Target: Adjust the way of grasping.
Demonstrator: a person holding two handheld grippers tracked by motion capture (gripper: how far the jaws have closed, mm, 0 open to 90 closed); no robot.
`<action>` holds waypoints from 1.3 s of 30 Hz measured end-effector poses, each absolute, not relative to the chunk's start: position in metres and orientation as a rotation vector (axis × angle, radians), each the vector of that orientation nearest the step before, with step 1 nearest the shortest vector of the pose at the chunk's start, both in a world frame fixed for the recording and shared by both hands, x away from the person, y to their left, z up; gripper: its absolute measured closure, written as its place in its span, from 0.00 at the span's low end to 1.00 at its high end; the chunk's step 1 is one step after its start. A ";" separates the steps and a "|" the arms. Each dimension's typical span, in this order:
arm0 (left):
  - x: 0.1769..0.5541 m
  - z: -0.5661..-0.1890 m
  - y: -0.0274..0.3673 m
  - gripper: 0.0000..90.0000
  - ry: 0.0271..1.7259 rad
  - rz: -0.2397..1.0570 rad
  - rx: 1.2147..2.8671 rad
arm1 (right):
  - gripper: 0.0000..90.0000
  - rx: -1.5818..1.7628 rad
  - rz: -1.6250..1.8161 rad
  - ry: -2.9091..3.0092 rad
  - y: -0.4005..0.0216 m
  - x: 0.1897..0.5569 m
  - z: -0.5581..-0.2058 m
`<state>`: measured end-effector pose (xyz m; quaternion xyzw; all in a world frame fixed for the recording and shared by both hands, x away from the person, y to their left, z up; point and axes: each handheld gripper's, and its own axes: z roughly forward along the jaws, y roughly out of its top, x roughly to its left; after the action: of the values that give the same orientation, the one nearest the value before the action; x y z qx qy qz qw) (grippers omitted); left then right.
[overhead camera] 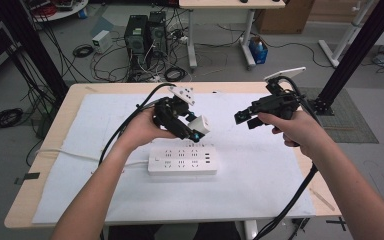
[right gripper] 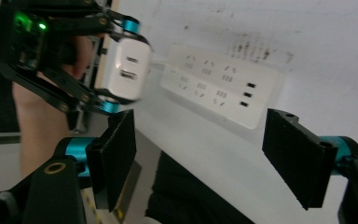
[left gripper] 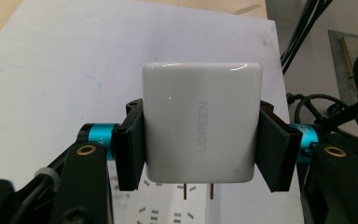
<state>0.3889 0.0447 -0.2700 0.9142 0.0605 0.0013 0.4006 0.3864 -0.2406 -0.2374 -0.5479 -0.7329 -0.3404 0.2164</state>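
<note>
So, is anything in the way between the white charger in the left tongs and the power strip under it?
Nothing visible. The charger is clamped in the left tongs, prongs pointing down, and the power strip lies bare on the white sheet below.

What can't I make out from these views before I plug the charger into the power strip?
- Power strip near sockets: left gripper view, the charger held by the left gripper covers most of them.
- Charger prongs: high view, too small.
- Charger ports: right gripper view, blurred.
- Power strip markings: high view, too small to read.
- Right gripper: open, holding nothing.
</note>
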 end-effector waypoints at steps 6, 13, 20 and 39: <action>0.385 -0.273 0.021 0.47 0.066 0.031 2.273 | 0.39 -1.482 -0.932 -1.958 -0.226 0.384 -0.247; 0.380 -0.274 0.004 0.47 0.017 0.072 2.264 | 0.42 -1.499 -0.917 -1.925 -0.215 0.387 -0.257; 0.376 -0.274 -0.001 0.46 0.027 0.185 2.313 | 0.69 -1.491 -0.904 -1.922 -0.208 0.391 -0.267; 0.390 -0.273 0.117 0.25 0.781 0.319 2.781 | 0.69 -1.408 -0.565 -2.857 -0.233 0.393 -0.211</action>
<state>0.3900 0.1171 -0.2733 0.9503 0.2669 0.1090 0.1174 0.3927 -0.2328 -0.2111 -0.4349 -0.8822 -0.1745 -0.0465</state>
